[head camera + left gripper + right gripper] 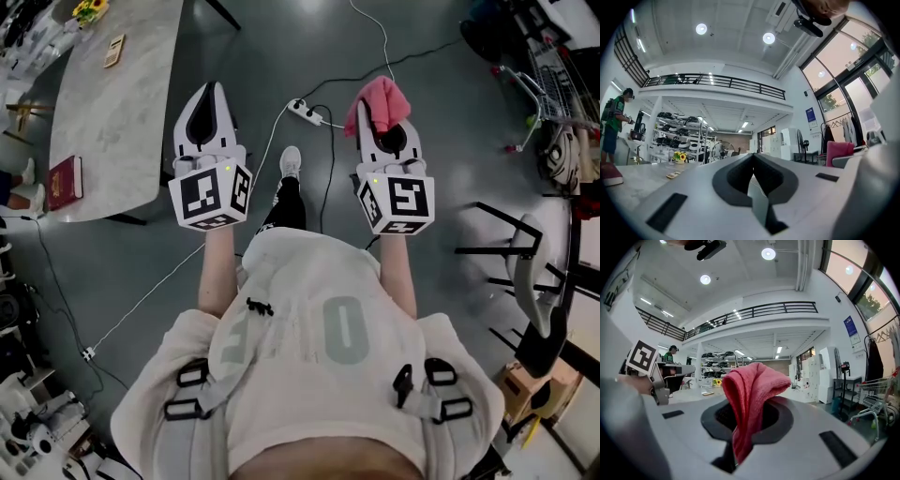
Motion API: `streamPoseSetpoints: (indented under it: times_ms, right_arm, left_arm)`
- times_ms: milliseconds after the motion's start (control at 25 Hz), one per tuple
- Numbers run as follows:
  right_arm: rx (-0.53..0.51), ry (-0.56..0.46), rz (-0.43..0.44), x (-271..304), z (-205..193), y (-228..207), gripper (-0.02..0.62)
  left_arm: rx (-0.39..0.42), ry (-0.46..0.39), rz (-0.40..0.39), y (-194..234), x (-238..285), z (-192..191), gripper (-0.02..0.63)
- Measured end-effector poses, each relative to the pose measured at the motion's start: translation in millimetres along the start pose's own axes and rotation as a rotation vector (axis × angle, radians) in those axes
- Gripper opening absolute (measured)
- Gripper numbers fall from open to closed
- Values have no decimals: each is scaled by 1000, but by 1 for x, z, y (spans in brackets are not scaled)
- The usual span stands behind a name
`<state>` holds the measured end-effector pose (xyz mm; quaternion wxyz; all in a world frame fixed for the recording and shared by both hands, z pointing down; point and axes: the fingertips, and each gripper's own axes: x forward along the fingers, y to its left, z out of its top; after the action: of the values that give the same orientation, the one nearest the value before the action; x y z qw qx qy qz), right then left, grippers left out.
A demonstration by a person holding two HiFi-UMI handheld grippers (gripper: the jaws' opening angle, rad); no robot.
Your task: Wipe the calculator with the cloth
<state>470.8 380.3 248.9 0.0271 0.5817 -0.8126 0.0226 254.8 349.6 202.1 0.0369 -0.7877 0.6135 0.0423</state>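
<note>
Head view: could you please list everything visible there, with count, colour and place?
grey marble-patterned table: one, grey, upper left
dark red book: one, dark red, table's near corner
small tan flat calculator: one, tan, table's far part
yellow flowers: one bunch, yellow, table's far end
white power strip: one, white, floor between grippers
pink cloth: one, pink, in right gripper
left gripper: one, white, shut, empty
right gripper: one, white, shut on pink cloth

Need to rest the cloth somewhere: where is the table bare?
The table has bare room for the cloth across its middle, between the calculator toward the far end and the red book at the near left edge. The far end, by the yellow flowers, is tighter.
</note>
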Motion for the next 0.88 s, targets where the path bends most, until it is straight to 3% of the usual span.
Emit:
streamPoseSetpoints:
  times_ms: [560,880]
  right_arm:
    - [-6,96,82,242,14,-3,57]
    - [-49,102,147,356,26,7,57]
  left_arm:
    - [-31,52,5,107,203,-36,14]
    - [-34,59,69,173,274,-45,15]
